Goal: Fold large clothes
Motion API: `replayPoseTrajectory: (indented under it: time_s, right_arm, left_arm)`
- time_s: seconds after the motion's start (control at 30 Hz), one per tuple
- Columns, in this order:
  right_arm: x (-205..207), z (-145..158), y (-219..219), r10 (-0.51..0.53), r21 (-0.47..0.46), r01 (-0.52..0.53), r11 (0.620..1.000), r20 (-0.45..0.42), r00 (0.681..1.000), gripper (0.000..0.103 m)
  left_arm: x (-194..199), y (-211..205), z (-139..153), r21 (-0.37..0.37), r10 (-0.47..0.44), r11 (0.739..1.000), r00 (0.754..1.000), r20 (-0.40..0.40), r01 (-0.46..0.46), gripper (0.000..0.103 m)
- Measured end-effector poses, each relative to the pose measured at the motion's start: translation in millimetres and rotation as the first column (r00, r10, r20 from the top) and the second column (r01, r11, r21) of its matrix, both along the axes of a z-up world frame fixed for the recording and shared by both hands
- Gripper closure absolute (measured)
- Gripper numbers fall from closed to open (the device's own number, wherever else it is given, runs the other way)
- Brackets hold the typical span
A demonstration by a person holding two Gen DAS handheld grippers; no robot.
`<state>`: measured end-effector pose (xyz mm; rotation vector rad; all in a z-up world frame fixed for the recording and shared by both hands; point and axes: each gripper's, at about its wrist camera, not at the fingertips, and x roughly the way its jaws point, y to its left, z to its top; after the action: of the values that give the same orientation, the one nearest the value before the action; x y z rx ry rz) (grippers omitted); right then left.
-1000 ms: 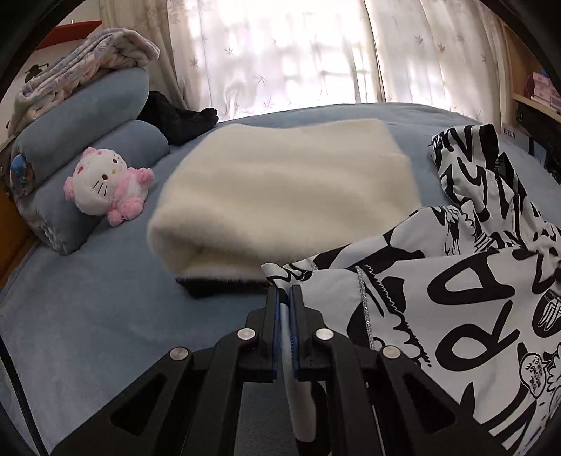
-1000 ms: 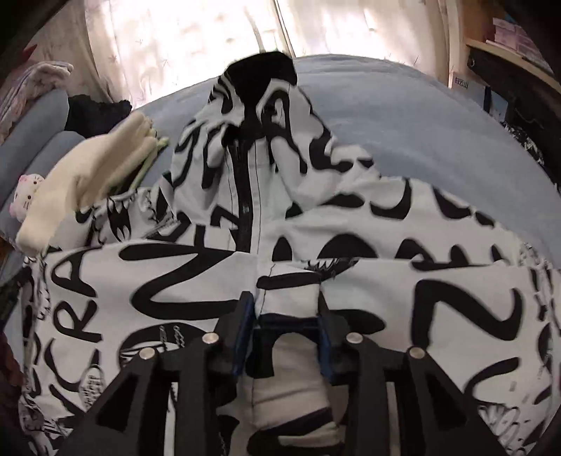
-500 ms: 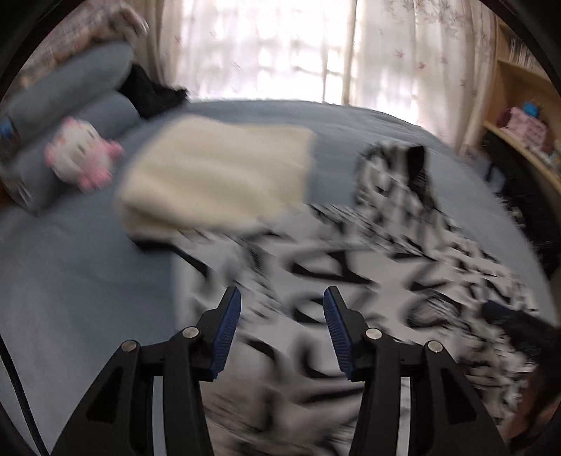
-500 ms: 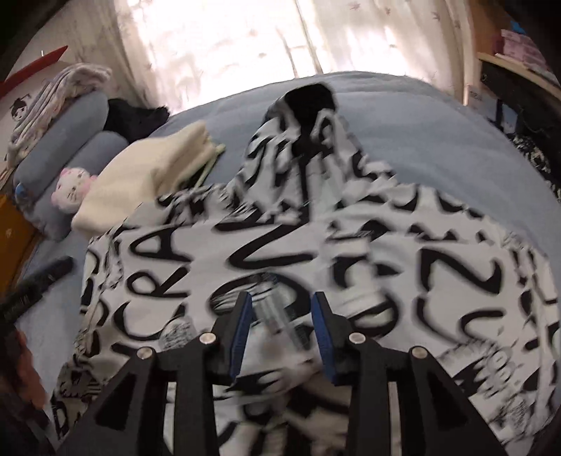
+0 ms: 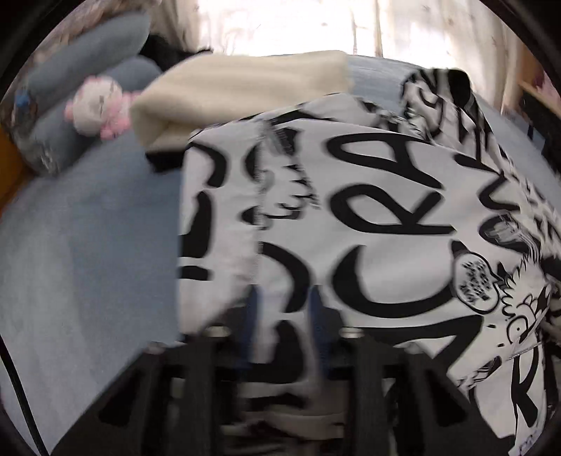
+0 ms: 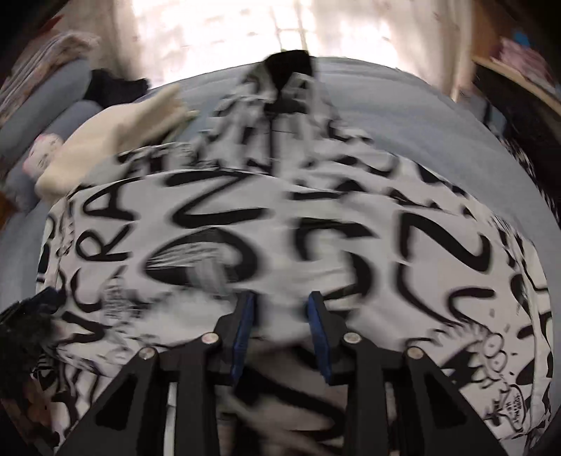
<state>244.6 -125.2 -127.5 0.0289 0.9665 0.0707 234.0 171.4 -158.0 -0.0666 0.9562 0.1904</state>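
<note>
A white jacket with big black lettering [image 5: 385,210] lies spread across the blue bed [image 5: 87,245], its black-lined hood [image 6: 289,66] at the far end. My left gripper [image 5: 284,315] is at the jacket's near left edge. Its jaws are closing, and a fold of the cloth fills the gap between the blue pads and drapes over the left finger. My right gripper [image 6: 280,315] sits at the middle of the jacket's [image 6: 280,228] near edge. Its jaws are closing slightly on a bunch of the fabric. Both views are blurred by motion.
A folded cream blanket [image 5: 238,80] lies beyond the jacket's left corner, touching it. A pink and white plush toy [image 5: 96,105] leans on blue pillows [image 5: 87,45] at far left. Bright curtains [image 5: 315,24] hang behind the bed, and wooden shelves [image 6: 519,70] stand at right.
My left gripper let go of the jacket's corner, opened wide, moved right and lower over the jacket, and now has cloth between its pads again. The right gripper slid along the near edge, still holding fabric.
</note>
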Motion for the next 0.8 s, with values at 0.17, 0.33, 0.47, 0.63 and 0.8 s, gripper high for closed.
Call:
replayPoseTrajectory:
  time_s: [0.17, 0.33, 0.47, 0.63, 0.8]
  right_arm:
    - [-4, -4, -32, -0.060, 0.090, 0.062, 0.994, -0.024, 0.998, 0.069]
    - [-8, -2, -25, -0.068, 0.071, 0.069, 0.995, -0.014, 0.998, 0.069]
    - [-9, 0, -20, -0.063, 0.076, 0.063, 0.995, -0.012, 0.998, 0.067]
    - [-15, 4, -17, -0.061, 0.101, 0.062, 0.993, -0.012, 0.998, 0.067]
    - [-25, 12, -13, -0.055, 0.103, 0.055, 0.993, 0.001, 0.998, 0.067]
  left_arm:
    - [-6, 9, -3, -0.011, -0.007, 1.000, 1.000, 0.009, 0.007, 0.095]
    - [-2, 9, -3, 0.024, -0.013, 1.000, 1.000, -0.001, 0.013, 0.095]
    - [0, 9, 1, 0.015, -0.028, 1.000, 1.000, -0.009, 0.028, 0.095]
    - [-5, 2, 3, 0.028, -0.041, 0.999, 0.999, -0.022, 0.042, 0.089]
    - [-11, -3, 10, 0.015, -0.048, 0.999, 0.998, -0.029, 0.048, 0.060]
